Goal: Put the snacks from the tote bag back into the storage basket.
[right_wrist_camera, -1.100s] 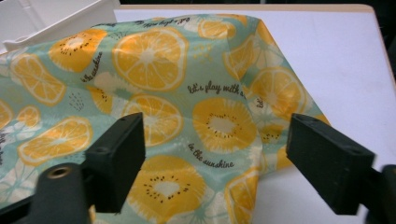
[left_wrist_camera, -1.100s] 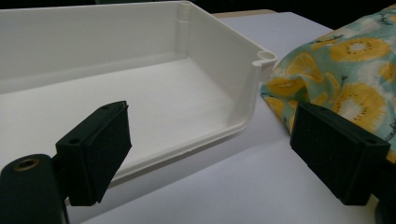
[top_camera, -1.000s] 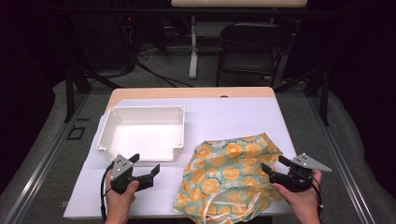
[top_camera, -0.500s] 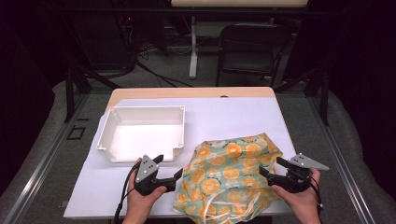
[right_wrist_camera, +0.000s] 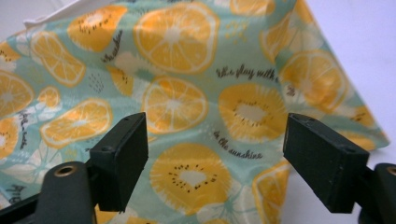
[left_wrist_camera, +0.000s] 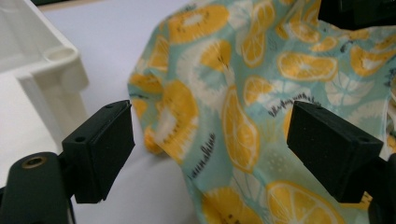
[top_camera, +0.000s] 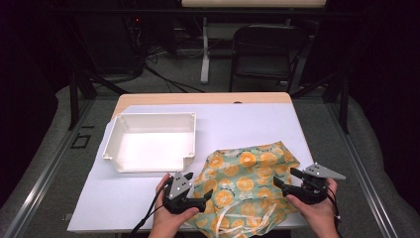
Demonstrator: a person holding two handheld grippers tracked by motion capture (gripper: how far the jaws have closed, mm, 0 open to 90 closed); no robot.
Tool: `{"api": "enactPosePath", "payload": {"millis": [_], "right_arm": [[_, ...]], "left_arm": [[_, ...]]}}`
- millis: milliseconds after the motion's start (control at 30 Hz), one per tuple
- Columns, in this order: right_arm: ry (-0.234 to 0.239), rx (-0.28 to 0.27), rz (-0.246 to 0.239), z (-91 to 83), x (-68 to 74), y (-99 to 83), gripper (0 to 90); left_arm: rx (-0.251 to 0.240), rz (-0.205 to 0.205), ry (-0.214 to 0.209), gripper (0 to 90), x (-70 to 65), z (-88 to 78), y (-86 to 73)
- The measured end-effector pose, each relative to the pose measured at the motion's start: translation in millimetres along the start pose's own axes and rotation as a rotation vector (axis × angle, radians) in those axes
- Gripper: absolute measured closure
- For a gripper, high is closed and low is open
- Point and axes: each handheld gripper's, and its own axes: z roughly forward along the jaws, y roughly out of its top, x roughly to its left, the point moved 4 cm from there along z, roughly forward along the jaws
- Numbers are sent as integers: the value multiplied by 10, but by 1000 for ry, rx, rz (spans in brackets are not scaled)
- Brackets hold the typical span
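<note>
Printed on the cloth bag (top_camera: 245,186) in thin dark script, among orange and kiwi slices on pale teal: "the sunshine" and what looks like "play with", legible in the right gripper view (right_wrist_camera: 187,107); "sunshine" repeated sideways in the left gripper view (left_wrist_camera: 261,116), plus a second line too blurred to read. No brand or label to be made out anywhere else.

Lying crumpled on the white-covered surface (top_camera: 247,124), toward its near right corner, just beside the near right corner of the empty white plastic tray (top_camera: 148,141). Near hem cut off at the bottom of the high view; pale drawstring loops half buried in the folds there.

Left gripper (top_camera: 204,194) at the bag's left edge, jaws spread wide, cloth lying between and beyond them, nothing clamped. In its own view (left_wrist_camera: 210,144) not clear whether the pads touch the fabric. Tray corner (left_wrist_camera: 44,70) close on the left there, blurred.

Right gripper (top_camera: 287,178) at the bag's right edge, jaws likewise wide apart, nothing held (right_wrist_camera: 215,161). Fingertip contact with the cloth hard to judge.

Folding chair (top_camera: 265,49) and dark equipment beyond the far edge, mostly lost in shadow.
</note>
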Motion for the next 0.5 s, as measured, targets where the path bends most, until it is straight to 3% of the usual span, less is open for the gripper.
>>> {"api": "enactPosePath", "payload": {"millis": [100, 167, 233, 400, 500], "right_arm": [[44, 39, 8, 48, 5, -38, 315], [104, 99, 3, 105, 19, -88, 416], [121, 148, -1, 196, 18, -165, 467], [49, 248, -86, 365, -13, -311, 659], [40, 253, -97, 368, -22, -305, 783]], "left_arm": [[24, 7, -17, 150, -80, 25, -92], [52, 22, -5, 152, -111, 49, -124], [81, 12, 13, 159, -102, 92, -145], [117, -15, 62, 241, -69, 183, -208], [115, -38, 48, 442, -33, 208, -213]]}}
